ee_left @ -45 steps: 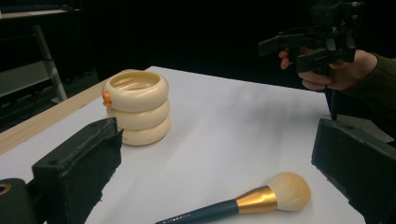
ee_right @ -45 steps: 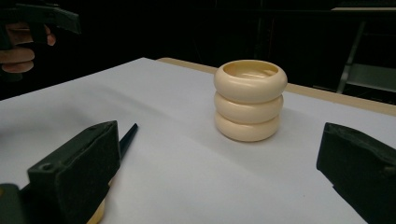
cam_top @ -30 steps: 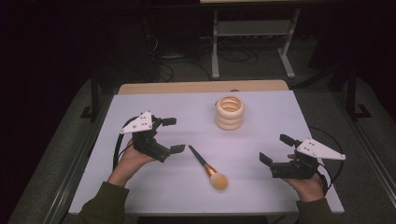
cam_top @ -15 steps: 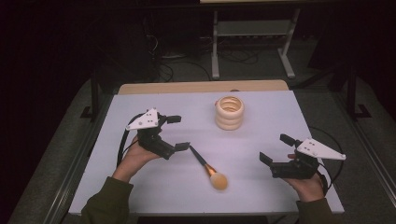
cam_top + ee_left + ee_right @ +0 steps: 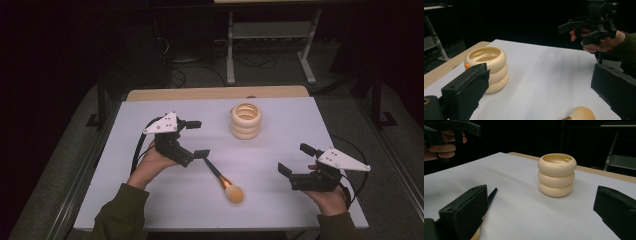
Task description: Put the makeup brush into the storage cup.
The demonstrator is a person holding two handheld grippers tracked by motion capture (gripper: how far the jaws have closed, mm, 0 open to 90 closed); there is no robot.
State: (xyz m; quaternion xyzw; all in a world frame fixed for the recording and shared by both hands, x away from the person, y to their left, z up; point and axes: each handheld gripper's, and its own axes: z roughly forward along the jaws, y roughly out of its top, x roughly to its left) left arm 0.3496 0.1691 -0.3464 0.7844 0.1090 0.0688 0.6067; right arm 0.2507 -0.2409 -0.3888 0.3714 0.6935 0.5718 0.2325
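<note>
My left tool (image 5: pixel 195 139), jaws spread, has slid rightward to the brush (image 5: pixel 223 178) handle (probably lining up a pinch); my right tool (image 5: pixel 296 159) waits, spread too.

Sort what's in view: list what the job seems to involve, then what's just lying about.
Likely in the job:
brush
ringed cup
left gripper, open beside the brush handle
right gripper, open

Lying about:
metal stand behind the table
floor cables

No text, label, brand, number or sign can be read anywhere in these views, neither on the table nor on the things lying on it.
</note>
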